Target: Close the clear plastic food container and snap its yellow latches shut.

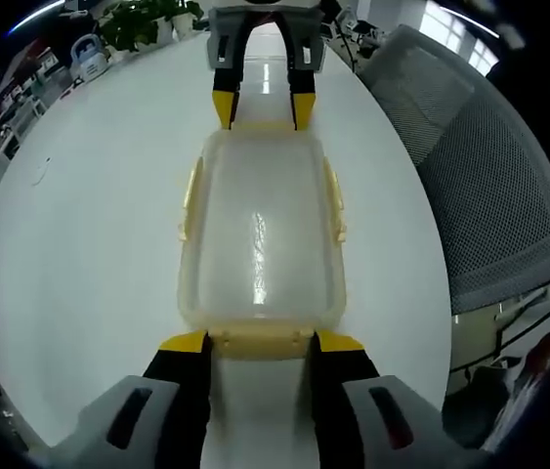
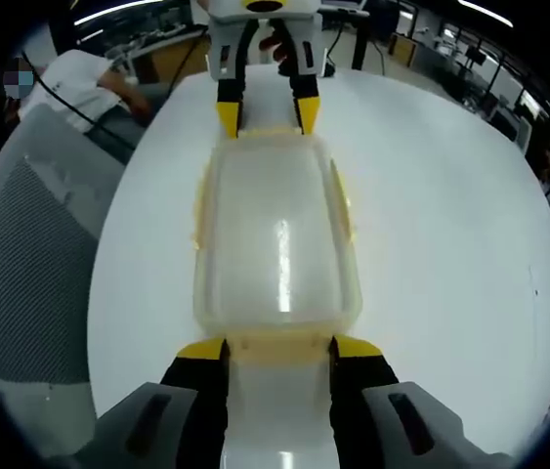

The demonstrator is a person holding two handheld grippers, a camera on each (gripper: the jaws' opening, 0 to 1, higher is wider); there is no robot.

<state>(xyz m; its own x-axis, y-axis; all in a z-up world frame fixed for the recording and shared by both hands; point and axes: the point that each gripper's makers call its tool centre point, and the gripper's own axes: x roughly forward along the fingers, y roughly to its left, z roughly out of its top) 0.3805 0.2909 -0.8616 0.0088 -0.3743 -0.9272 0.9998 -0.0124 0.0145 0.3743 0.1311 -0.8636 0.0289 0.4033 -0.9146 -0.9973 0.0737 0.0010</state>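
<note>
Lidded container (image 1: 260, 244) between both grippers' spread fingers (image 1: 185, 344), latch at each tip.

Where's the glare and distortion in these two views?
Left gripper view: a bright streak of ceiling light runs down the container lid, and fisheye bends the white table into a curve. Right gripper view: a similar streak on the lid; the background is dim.

Clear container (image 1: 260, 244) on white table (image 1: 89, 244)
</note>
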